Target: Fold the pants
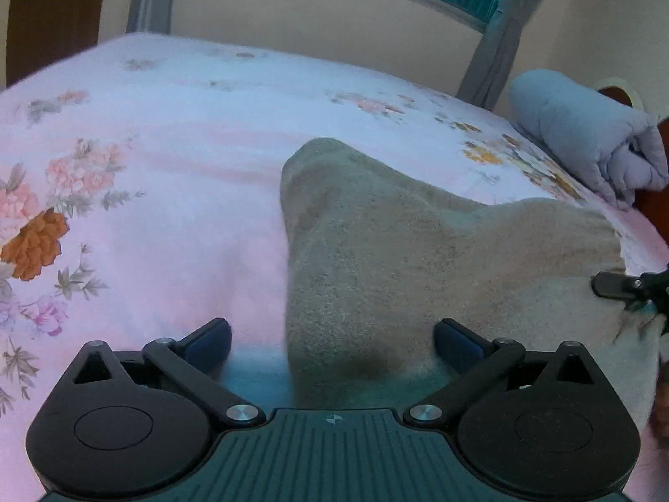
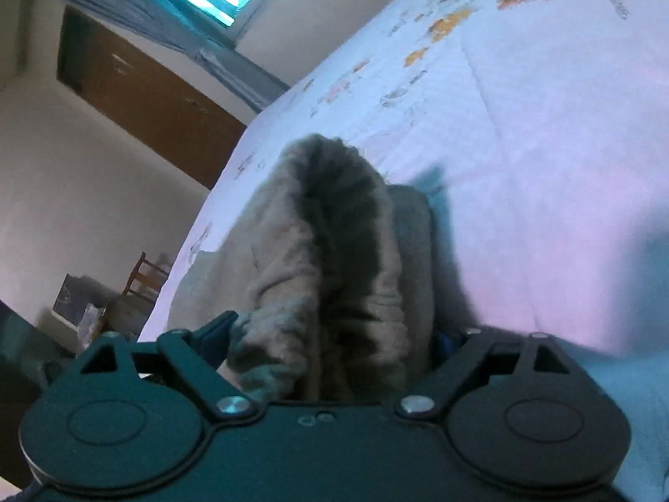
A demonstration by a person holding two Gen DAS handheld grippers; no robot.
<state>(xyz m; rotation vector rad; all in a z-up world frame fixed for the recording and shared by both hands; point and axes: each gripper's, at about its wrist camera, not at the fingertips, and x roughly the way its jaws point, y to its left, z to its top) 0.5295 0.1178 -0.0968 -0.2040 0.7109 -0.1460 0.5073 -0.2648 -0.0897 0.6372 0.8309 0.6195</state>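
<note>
The beige fleece pants [image 1: 397, 251] lie bunched on the pink floral bed sheet [image 1: 167, 159]. My left gripper [image 1: 332, 341] is open, its blue pads spread wide, with the near edge of the pants lying between them. My right gripper [image 2: 334, 343] has its jaws spread around a thick bundle of the pants [image 2: 334, 251], which fills the gap between the pads; the right pad is mostly hidden by cloth. The tip of the right gripper [image 1: 627, 286] shows at the right edge of the left wrist view, on the pants.
A rolled grey-blue blanket [image 1: 585, 134] lies at the bed's far right corner. Grey curtains [image 1: 497, 54] and a window are behind the bed. In the right wrist view a brown door [image 2: 146, 96] and a wooden chair [image 2: 144, 280] stand beyond the bed's edge.
</note>
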